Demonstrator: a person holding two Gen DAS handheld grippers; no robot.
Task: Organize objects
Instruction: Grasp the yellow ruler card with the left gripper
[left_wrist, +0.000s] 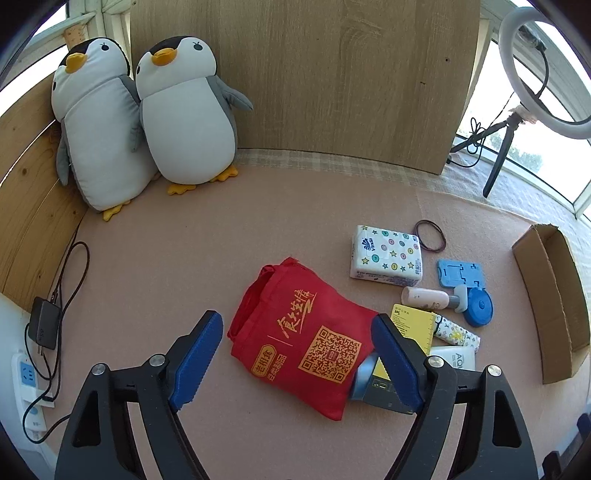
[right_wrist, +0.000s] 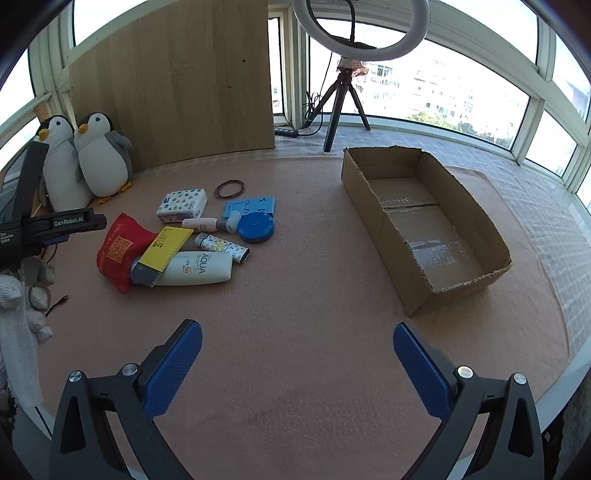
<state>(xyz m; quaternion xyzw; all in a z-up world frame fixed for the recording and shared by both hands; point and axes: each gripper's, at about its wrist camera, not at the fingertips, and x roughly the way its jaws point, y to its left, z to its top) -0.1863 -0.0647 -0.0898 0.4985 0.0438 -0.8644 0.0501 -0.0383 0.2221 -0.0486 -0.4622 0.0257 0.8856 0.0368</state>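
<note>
A heap of small items lies on the pink mat: a red cloth bag (left_wrist: 303, 347) (right_wrist: 118, 251), a yellow card (right_wrist: 166, 251), a white AQUA tube (right_wrist: 199, 269), a tissue pack (left_wrist: 386, 256) (right_wrist: 183, 205), a blue holder (right_wrist: 251, 208), a blue round tape (right_wrist: 255, 227), a small pink bottle (left_wrist: 424, 297), a patterned lighter (right_wrist: 221, 247) and hair ties (right_wrist: 229, 189). An empty cardboard box (right_wrist: 421, 221) stands to the right. My left gripper (left_wrist: 295, 354) is open, above the red bag. My right gripper (right_wrist: 295, 365) is open and empty over bare mat.
Two plush penguins (left_wrist: 147, 118) lean against a wooden board (left_wrist: 332, 74) at the back left. A ring light on a tripod (right_wrist: 343, 96) stands behind the box. A charger and power strip (left_wrist: 33, 350) lie at the left edge.
</note>
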